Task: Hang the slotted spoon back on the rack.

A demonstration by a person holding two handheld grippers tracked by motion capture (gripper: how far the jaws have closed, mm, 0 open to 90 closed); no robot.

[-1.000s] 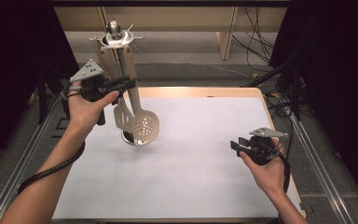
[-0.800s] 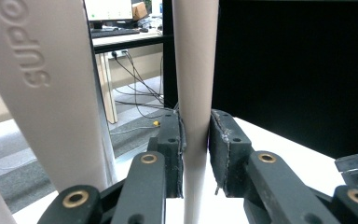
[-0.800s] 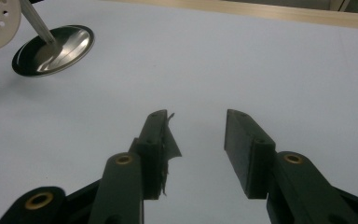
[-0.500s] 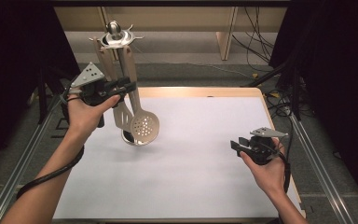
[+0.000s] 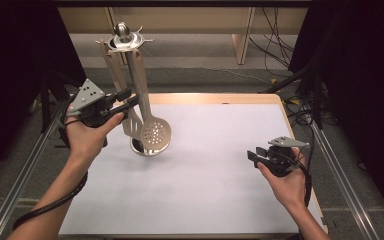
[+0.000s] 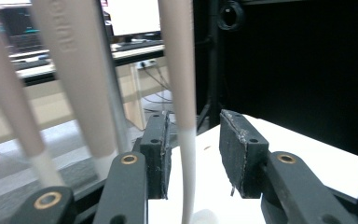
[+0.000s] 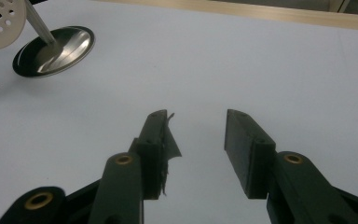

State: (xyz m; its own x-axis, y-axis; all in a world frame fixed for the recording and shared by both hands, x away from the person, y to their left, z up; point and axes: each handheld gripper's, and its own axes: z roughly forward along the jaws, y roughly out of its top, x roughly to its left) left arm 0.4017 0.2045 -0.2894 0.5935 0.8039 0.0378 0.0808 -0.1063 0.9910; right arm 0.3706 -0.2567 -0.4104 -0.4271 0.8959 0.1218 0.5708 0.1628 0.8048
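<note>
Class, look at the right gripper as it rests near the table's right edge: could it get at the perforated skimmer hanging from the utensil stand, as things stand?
Probably yes. The right gripper is open, and bare table lies between it and the skimmer. The left gripper crowds only the handle.

The left tongs (image 5: 128, 101) have just been opening, seemingly freeing the skimmer handle (image 6: 181, 93).

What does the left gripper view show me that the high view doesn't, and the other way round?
Left gripper view alone: a gap on both sides of the skimmer handle between the left gripper pads, which have just been opening. High view alone: the rack top where the utensils hang, the skimmer's perforated head, the stand's base, and the right gripper open over bare table. Both: the hanging beige handles and the left gripper beside them.
</note>
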